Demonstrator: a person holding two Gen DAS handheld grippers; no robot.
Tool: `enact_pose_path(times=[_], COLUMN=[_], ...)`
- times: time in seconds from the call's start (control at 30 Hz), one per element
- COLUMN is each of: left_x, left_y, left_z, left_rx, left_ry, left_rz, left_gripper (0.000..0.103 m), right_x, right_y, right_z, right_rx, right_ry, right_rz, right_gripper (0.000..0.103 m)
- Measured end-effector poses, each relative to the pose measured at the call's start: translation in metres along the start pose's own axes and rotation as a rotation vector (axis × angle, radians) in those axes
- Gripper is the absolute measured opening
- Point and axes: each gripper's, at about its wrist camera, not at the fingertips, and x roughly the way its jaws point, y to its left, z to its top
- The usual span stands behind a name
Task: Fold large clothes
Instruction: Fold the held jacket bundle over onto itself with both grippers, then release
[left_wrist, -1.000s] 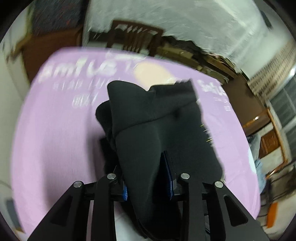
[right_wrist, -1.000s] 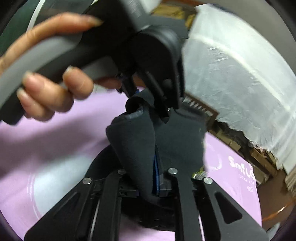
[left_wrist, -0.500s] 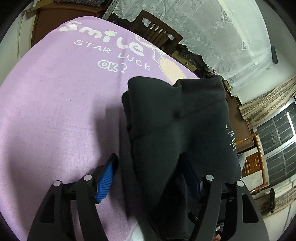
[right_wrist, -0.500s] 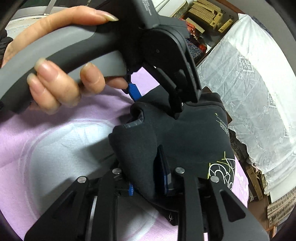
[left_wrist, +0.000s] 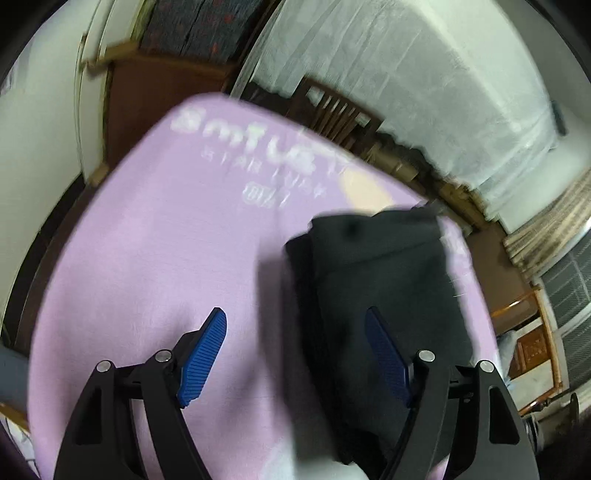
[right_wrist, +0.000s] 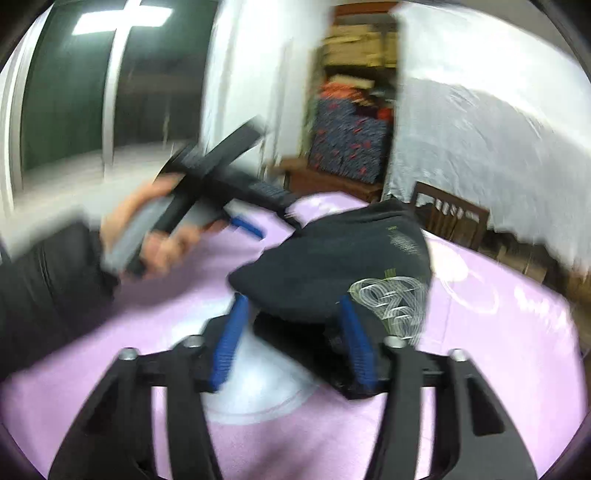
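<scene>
Black cloth, folded into a thick bundle, is what both our cameras look at: the garment (left_wrist: 384, 288) lies on the lilac sheet (left_wrist: 155, 280) that covers the surface.

From the left wrist, our left tongs (left_wrist: 295, 354) stand wide, holding nothing. The bundle sits toward the right pad, and blur hides whether it touches it. We judge they are spread this way so the fold can rest by its own weight.

From the right wrist, the garment (right_wrist: 332, 273) lies close ahead with its pale printed pattern facing up. Our right tongs (right_wrist: 291, 339) are parted too, blue pads either side of the near edge; we cannot tell whether they touch the cloth, but they do not pinch it. The left hand (right_wrist: 155, 236) carries its tongs off to the side, apart from the bundle, which suits a fold we judge to be done or nearly so.
</scene>
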Motion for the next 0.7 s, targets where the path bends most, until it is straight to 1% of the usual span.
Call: enact_pose_path(times=[0.03,0.07,0.13,0.17,0.23,0.27,0.33,0.4,0.43,0.5,0.53,0.63,0.67,0.7], left_x=[-0.008,-0.015,-0.021,-0.020,-0.014,-0.008,0.006,0.022,0.029,0.038,0.040,0.043,0.045,0.046], left_y=[-0.008,-0.017,-0.041,-0.052,-0.077,-0.086,-0.100,-0.105,-0.103,-0.093,-0.086,-0.060,-0.050,-0.042], left_z=[0.002,0.003,0.002,0.001,-0.003,-0.005,-0.012,-0.020,-0.023,-0.031,-0.035,-0.043,-0.046,-0.048], left_rx=[0.011,0.023,0.058,0.077,0.126,0.147,0.187,0.217,0.222,0.217,0.209,0.165,0.140,0.124], left_ry=[-0.023,-0.041,-0.060,-0.066,-0.069,-0.063,-0.047,-0.018,-0.001,0.030,0.041,0.080,0.095,0.107], left_rz=[-0.018,-0.035,-0.051,-0.042,-0.031,-0.026,0.011,0.062,0.085,0.127,0.139,0.139,0.146,0.168], left_gripper=[0.077,0.077,0.077,0.077,0.077,0.077,0.077,0.077,0.077,0.077,0.079,0.080,0.080,0.080], right_x=[-0.004,-0.007,0.000,0.009,0.029,0.039,0.056,0.075,0.086,0.098,0.103,0.114,0.119,0.123], right_y=[-0.014,-0.033,-0.063,-0.083,-0.112,-0.120,-0.131,-0.134,-0.132,-0.119,-0.114,-0.096,-0.090,-0.087], right_z=[0.005,0.012,0.026,0.034,0.045,0.048,0.051,0.048,0.047,0.041,0.040,0.035,0.034,0.033], right_rx=[0.050,0.112,0.180,0.236,0.330,0.353,0.385,0.400,0.391,0.366,0.351,0.313,0.286,0.262], right_ry=[-0.017,-0.033,-0.034,-0.023,0.001,0.008,0.031,0.077,0.101,0.119,0.124,0.163,0.176,0.189], right_rz=[0.002,-0.013,-0.056,-0.058,-0.028,-0.035,-0.043,-0.031,-0.031,-0.027,-0.020,0.003,0.001,0.001], right_gripper=[0.031,0.022,0.012,0.011,0.010,0.010,0.010,0.010,0.010,0.009,0.009,0.009,0.009,0.009])
